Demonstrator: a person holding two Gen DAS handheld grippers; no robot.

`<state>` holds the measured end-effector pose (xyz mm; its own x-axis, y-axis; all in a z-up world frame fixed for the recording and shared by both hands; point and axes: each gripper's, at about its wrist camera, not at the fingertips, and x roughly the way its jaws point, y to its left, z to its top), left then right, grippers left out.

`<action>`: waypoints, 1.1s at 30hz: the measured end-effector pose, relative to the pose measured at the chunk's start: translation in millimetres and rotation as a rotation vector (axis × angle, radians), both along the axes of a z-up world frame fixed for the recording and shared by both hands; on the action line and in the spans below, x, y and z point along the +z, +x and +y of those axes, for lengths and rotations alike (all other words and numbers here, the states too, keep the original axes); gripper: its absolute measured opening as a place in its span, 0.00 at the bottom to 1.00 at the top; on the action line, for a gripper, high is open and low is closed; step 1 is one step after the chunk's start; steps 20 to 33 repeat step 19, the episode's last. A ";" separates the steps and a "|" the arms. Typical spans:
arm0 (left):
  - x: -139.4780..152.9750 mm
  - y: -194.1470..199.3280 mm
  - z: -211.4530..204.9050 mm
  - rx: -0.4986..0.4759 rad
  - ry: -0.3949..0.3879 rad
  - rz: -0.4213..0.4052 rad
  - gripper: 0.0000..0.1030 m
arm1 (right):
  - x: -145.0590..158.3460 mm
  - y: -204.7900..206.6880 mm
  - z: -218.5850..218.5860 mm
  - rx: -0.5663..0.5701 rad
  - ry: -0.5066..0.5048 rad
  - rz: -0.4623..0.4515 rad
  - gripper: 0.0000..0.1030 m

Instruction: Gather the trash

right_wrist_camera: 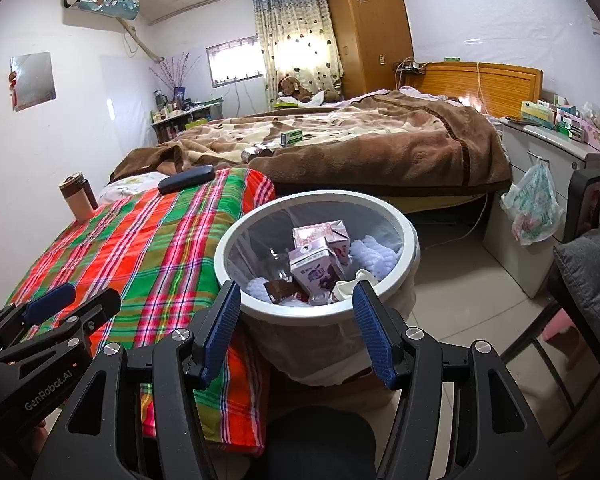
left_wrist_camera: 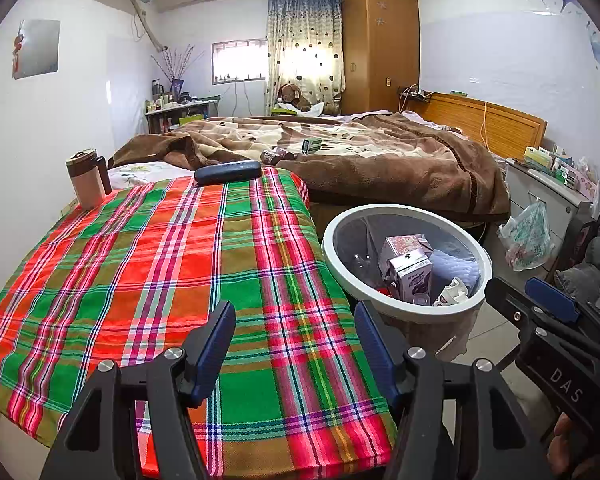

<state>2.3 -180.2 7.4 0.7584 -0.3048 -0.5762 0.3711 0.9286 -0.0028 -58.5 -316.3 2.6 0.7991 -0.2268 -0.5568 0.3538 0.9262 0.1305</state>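
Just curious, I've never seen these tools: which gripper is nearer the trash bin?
Right. The right gripper hovers at the trash bin rim; the left gripper hovers over the plaid cloth beside it.

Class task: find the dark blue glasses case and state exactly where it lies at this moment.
The glasses case lies at the far edge of the plaid cloth, right of the tumbler, beside the brown blanket.

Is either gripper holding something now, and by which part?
No. The left gripper and the right gripper both have open jaws with nothing between them.
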 end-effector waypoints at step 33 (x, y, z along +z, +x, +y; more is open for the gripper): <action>0.1 -2.6 0.7 0.003 -0.003 0.004 0.60 | -0.2 -0.5 0.9 0.003 0.002 0.001 0.58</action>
